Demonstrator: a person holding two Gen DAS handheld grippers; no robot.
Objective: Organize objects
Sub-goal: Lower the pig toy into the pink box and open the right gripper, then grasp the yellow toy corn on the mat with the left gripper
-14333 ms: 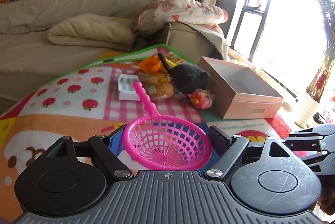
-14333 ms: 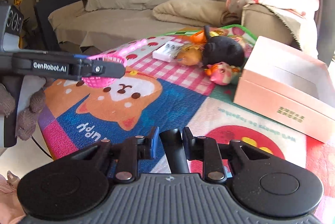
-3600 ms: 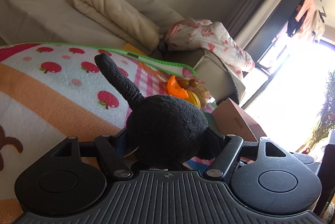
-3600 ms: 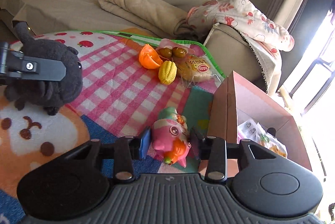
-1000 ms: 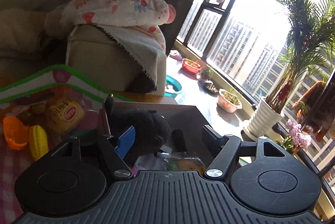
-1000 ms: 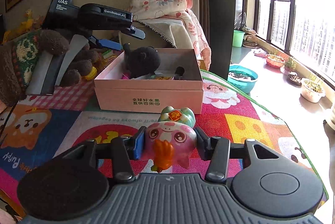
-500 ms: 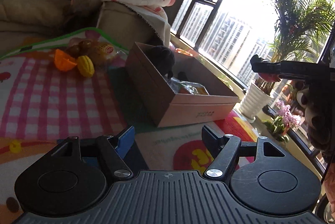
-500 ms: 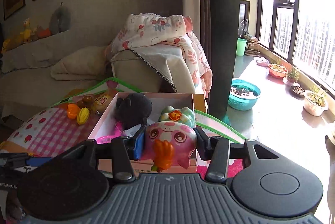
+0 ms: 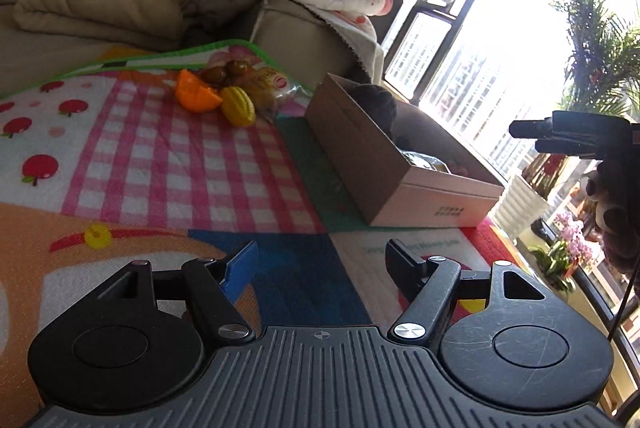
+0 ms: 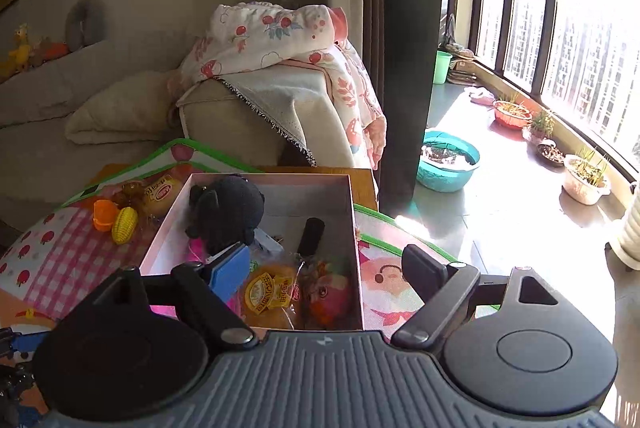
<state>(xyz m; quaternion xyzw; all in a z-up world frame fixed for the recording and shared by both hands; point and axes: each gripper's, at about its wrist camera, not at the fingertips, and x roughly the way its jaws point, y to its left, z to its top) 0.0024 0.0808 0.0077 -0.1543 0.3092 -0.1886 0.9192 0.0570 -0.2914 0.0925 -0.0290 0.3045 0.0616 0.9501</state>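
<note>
Pink pig toy (image 10: 326, 294) now lies in the box (image 10: 358, 228); right tool (image 10: 326, 268) opening, empty; left tool (image 9: 320, 264) open, empty.

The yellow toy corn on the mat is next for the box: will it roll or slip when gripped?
The toy corn looks rounded and tapered, so it may roll if nudged. Its glossy plastic could slip between pads; gripping across its middle seems safest.

I am looking down into the pink cardboard box (image 10: 256, 184), which is sitting open on the play mat. Inside it a black plush toy (image 10: 226, 214) is leaning in the far left corner, a pink pig toy (image 10: 326, 294) is lying at the near end beside a yellow snack packet (image 10: 270, 294), and a dark object, perhaps a remote (image 10: 310, 236), is resting mid-box. A toy corn cob (image 10: 125, 226) and an orange cup (image 10: 103, 214) are lying together on the checked patch outside.
</note>
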